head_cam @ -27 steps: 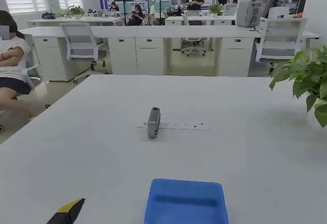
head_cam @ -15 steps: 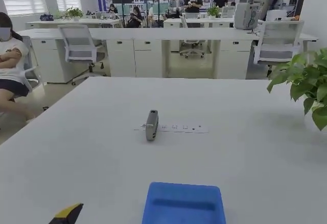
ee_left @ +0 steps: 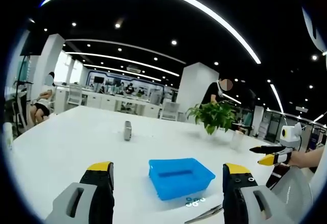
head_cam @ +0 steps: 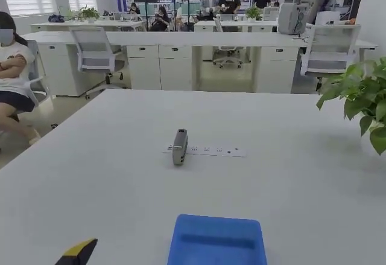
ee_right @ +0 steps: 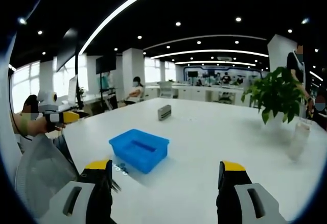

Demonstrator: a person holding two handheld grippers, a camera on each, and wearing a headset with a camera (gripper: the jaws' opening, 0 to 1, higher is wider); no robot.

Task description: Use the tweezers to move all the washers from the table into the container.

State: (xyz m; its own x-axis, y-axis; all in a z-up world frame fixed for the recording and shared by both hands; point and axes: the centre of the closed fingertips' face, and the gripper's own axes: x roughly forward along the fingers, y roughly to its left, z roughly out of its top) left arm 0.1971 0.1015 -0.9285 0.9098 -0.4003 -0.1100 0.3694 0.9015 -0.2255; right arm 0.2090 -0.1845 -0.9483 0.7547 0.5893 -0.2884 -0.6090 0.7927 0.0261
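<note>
Nothing on the bench (head_cam: 120, 174) has shifted; blue container (head_cam: 217, 241) sits at near edge, washers (ee_left: 193, 201) just beside it. Left gripper (ee_left: 168, 169) and right gripper (ee_right: 164, 166) jaws wide open, empty.

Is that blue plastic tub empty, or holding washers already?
Looks empty: the blue plastic tub shows a bare floor; small silvery washers lie on the white table.

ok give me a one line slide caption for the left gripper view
Open left gripper faces the blue container on the white table, washers and tweezers lying on its near side.
</note>
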